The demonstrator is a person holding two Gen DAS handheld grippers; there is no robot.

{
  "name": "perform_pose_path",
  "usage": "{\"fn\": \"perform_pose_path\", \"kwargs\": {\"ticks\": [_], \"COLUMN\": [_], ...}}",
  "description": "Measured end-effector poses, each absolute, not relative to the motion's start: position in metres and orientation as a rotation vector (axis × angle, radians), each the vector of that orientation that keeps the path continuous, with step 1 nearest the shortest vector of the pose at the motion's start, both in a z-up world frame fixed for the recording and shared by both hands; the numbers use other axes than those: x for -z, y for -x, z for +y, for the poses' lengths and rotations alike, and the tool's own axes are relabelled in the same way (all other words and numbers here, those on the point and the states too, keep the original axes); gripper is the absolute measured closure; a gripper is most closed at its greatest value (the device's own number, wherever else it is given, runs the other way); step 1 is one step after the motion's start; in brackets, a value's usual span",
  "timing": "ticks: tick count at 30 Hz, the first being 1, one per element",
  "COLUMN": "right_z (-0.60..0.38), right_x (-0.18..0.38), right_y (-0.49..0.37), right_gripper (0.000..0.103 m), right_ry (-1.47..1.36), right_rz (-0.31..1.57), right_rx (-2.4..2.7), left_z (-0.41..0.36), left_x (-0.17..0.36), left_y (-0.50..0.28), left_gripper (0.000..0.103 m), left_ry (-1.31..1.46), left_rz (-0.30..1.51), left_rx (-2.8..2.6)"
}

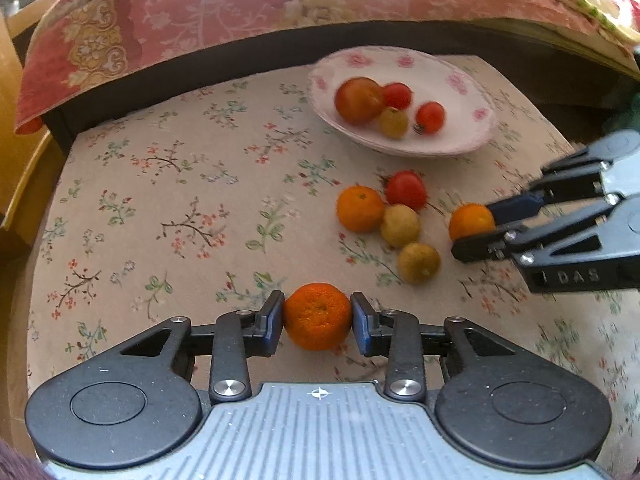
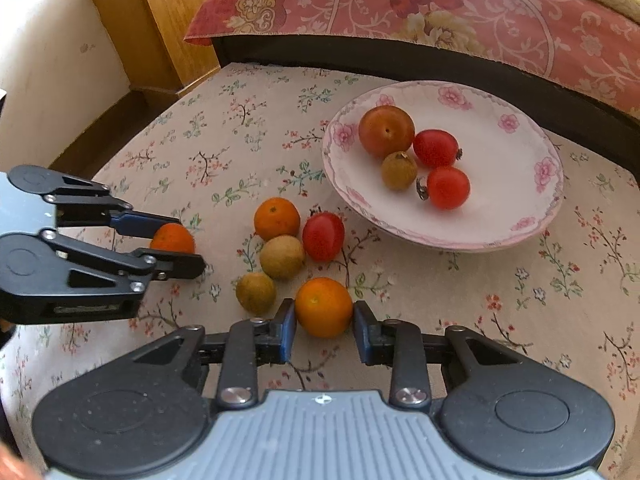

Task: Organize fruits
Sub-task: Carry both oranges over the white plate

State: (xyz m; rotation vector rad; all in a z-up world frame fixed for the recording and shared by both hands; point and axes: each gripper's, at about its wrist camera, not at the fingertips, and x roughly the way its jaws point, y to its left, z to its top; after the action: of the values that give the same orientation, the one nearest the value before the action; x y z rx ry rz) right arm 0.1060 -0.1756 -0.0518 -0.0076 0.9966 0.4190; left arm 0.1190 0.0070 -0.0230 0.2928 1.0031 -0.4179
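Glossy china plate (image 2: 532,216), matt printed cloth (image 2: 224,132) on the table, dimpled-skin orange (image 1: 317,316), smooth shiny tomato (image 2: 323,236), matt black plastic gripper (image 2: 324,330) with metal screws

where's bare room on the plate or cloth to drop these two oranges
The plate is bare along its right half, beside the tomatoes. The cloth is free left of the plate, toward the wooden cabinet. Crowded: the loose cluster around the red tomato, between the left claw and right claw.
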Motion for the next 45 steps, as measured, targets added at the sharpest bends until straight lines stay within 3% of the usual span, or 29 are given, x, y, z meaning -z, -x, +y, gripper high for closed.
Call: {"fn": "perform_pose_path", "kwargs": {"ticks": [7, 11, 16, 24, 36, 41, 45], "right_z": [-0.174, -0.175, -0.175, -0.178, -0.174, -0.174, -0.174], "right_x": [0.053, 0.053, 0.053, 0.052, 0.052, 0.052, 0.052], "right_y": [-0.102, -0.106, -0.106, -0.109, -0.111, -0.113, -0.112], "right_gripper": [0.069, 0.069, 0.069, 0.066, 0.066, 0.068, 0.069], "right_ry": [0.048, 0.035, 0.032, 0.004, 0.018, 0.026, 0.027], "right_rz": [0.982, 0.985, 0.98, 0.986, 0.98, 0.988, 0.992], "right_rx": [-0.425, -0.427, -0.427, -0.436, -0.426, -0.418, -0.418], "left_z": [-0.004, -0.005, -0.004, -0.005, -0.005, -0.008, -0.008], "left_x": [0.028, 0.03, 0.032, 0.031, 0.031, 0.029, 0.029], "left_y": [-0.115, -0.117, -0.115, -0.114, -0.114, -0.114, -0.114], "left_gripper": [0.057, 0.04, 0.032, 0.038, 0.037, 0.055, 0.059], "left_ry": [-0.322, -0.338, -0.357, -0.351, -0.349, -0.348, -0.351], "left_rz": [1.014, 1.012, 1.006, 1.011, 1.024, 1.047, 1.052], "left_rx": [0.443, 0.428, 0.426, 0.436, 0.421, 0.434, 0.425]}}
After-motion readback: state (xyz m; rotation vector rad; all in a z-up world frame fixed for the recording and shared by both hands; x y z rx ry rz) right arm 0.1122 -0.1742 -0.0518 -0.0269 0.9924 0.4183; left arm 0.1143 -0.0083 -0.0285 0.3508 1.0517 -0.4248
